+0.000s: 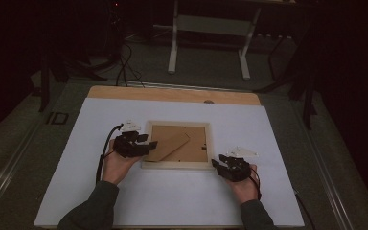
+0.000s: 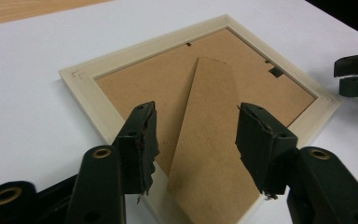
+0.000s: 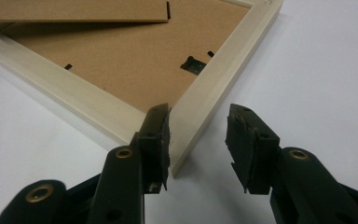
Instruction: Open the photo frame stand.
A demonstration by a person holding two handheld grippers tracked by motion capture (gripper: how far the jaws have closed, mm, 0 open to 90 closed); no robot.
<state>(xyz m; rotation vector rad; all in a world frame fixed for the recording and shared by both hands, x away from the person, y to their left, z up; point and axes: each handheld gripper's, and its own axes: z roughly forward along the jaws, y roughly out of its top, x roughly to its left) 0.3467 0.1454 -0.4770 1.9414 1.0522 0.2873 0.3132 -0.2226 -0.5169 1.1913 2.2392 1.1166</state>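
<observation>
So the picture frame (image 1: 177,143) was lying face-down mid-surface (image 1: 124,201), its cardboard stand (image 2: 209,140) flat on the back. Left gripper (image 2: 193,135) had fingers apart over the stand at the frame's 9 o'clock edge; right gripper (image 3: 198,140) sat open, straddling the 5 o'clock corner.

Left gripper (image 1: 149,143): jaws spread, over the picture frame's (image 1: 177,166) left edge. Right gripper (image 1: 217,164): jaws parted, astride its near right corner.
</observation>
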